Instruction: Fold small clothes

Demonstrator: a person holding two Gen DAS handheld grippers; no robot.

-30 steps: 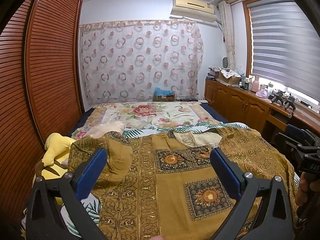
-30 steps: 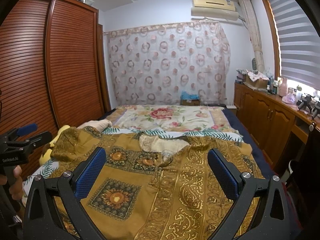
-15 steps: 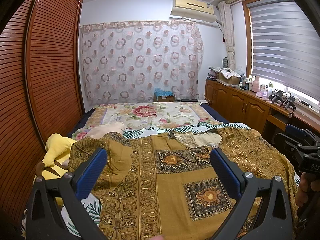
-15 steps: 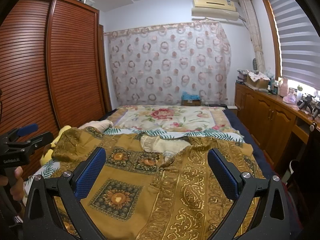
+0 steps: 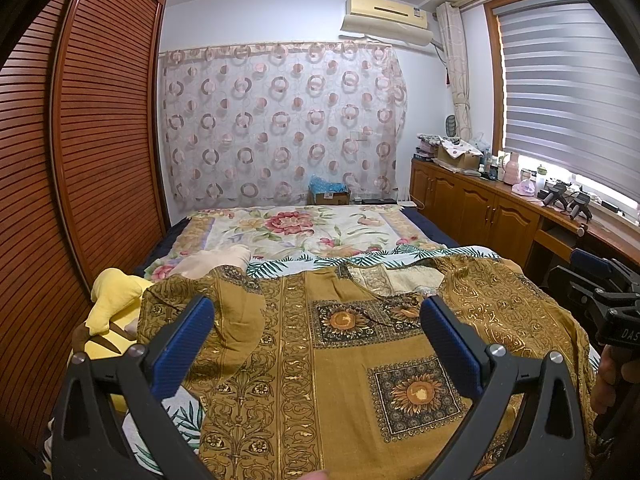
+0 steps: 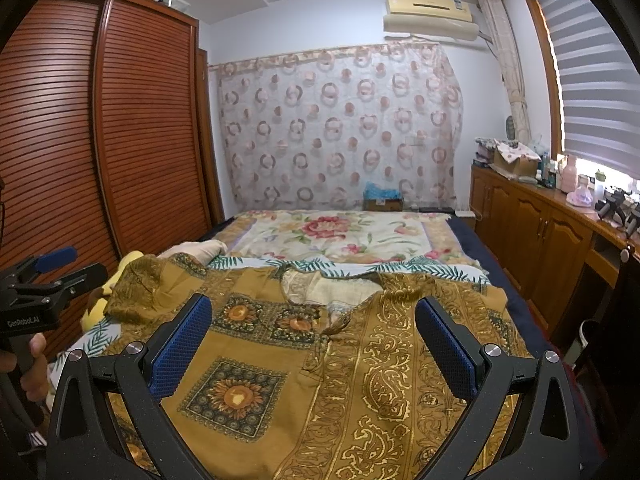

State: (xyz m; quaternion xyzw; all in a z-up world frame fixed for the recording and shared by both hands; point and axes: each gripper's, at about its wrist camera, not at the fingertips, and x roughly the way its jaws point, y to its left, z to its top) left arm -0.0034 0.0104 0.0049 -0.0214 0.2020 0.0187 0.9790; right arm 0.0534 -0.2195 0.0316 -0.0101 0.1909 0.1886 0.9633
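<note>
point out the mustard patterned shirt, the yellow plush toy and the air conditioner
mustard patterned shirt [image 5: 340, 364], left wrist view, on its front panel beside the sunflower squares
yellow plush toy [image 5: 110, 300], left wrist view, on its yellow body left of the shirt
air conditioner [image 6: 430, 14], right wrist view, on its front casing

Both wrist cameras look from the near end of the bed [image 5: 424, 236] toward the far curtain [image 6: 340, 128] (left view set further left), sharing the ochre garment [image 5: 340, 360].

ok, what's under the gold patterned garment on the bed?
Under the gold patterned garment: a white palm-leaf sheet peeks out at its far edge and lower left, with a yellow plush toy beside it. Whatever lies beneath the garment's middle is covered.
</note>
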